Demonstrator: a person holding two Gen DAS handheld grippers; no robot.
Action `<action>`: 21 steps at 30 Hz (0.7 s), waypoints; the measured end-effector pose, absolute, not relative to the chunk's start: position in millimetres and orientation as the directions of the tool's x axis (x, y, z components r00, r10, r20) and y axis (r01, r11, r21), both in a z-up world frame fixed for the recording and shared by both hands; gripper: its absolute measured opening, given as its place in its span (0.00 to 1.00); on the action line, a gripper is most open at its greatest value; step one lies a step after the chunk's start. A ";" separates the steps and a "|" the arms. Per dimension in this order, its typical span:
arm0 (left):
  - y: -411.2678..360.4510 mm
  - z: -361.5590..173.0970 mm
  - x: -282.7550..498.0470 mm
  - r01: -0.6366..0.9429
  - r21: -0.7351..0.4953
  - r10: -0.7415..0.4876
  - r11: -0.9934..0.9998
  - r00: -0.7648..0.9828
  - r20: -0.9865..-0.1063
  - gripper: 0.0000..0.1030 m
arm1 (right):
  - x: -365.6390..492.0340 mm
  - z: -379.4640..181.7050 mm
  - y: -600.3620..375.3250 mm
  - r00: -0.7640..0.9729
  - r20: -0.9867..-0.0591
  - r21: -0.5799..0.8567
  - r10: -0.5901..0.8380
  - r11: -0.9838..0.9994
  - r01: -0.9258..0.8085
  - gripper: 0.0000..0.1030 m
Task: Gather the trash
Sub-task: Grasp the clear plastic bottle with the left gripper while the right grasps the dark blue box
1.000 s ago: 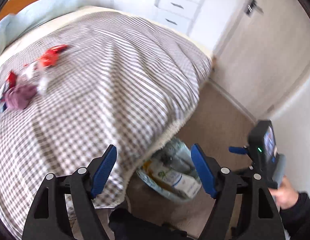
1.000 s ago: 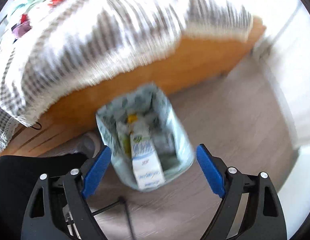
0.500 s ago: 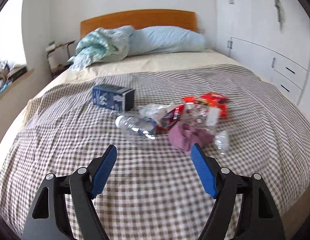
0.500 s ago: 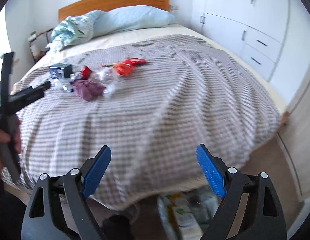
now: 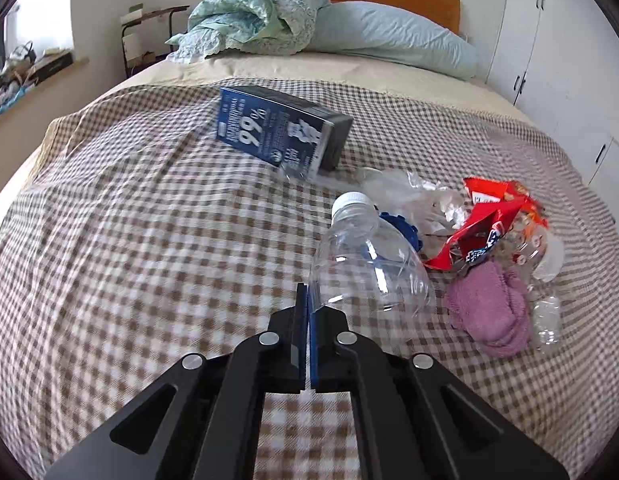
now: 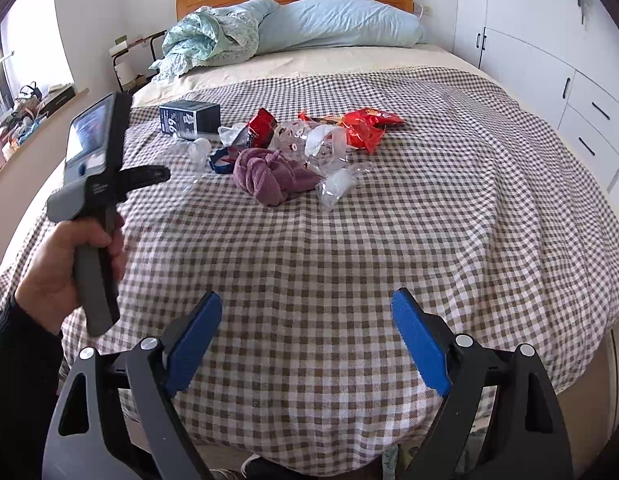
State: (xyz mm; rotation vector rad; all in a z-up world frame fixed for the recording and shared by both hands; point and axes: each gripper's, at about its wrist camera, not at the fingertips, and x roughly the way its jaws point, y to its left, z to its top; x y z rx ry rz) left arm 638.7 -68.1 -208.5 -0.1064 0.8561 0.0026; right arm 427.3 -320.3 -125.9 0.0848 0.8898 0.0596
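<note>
On the checked bed (image 6: 389,260): one dark carton (image 5: 277,132), one clear bottle (image 5: 369,268), one purple cloth (image 5: 489,312), roughly three red wrappers (image 5: 489,216), some crumpled clear plastic I cannot count. The left gripper (image 5: 308,312) is clamped on the bottle's edge; step in hand is pickup, and lifting it clear comes next. The right gripper (image 6: 305,332) hangs with jaws apart, empty.

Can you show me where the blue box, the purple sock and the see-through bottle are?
blue box (image 5: 269,134): left wrist view, printed side.
purple sock (image 5: 491,312): left wrist view, fuzzy middle.
see-through bottle (image 5: 369,268): left wrist view, clear body.
</note>
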 end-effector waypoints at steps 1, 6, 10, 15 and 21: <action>-53.1 -198.9 629.4 -0.060 -0.136 -0.063 0.989 0.659 -0.749 0.00 | 436.6 -122.6 -318.0 0.633 -0.766 0.118 0.107 0.993 -0.024 0.81; 37.9 -150.1 602.1 -0.069 -0.355 -0.211 0.932 0.694 -0.688 0.00 | 494.6 -102.0 -295.4 0.681 -0.703 0.178 0.207 0.978 -0.113 0.81; 90.5 -145.0 599.8 -0.077 -0.536 -0.345 0.841 0.687 -0.640 0.00 | 571.8 -97.9 -253.5 0.624 -0.674 0.231 0.395 0.915 -0.330 0.81; 105.4 -153.5 606.2 -0.120 -0.570 -0.350 0.813 0.682 -0.643 0.00 | 685.6 -112.0 -195.8 0.492 -0.766 0.176 0.414 0.871 -0.460 0.81; 129.0 -162.9 620.5 -0.165 -0.564 -0.310 0.809 0.696 -0.648 0.00 | 750.2 -142.8 -158.0 0.491 -0.807 0.027 0.327 0.852 -0.523 0.84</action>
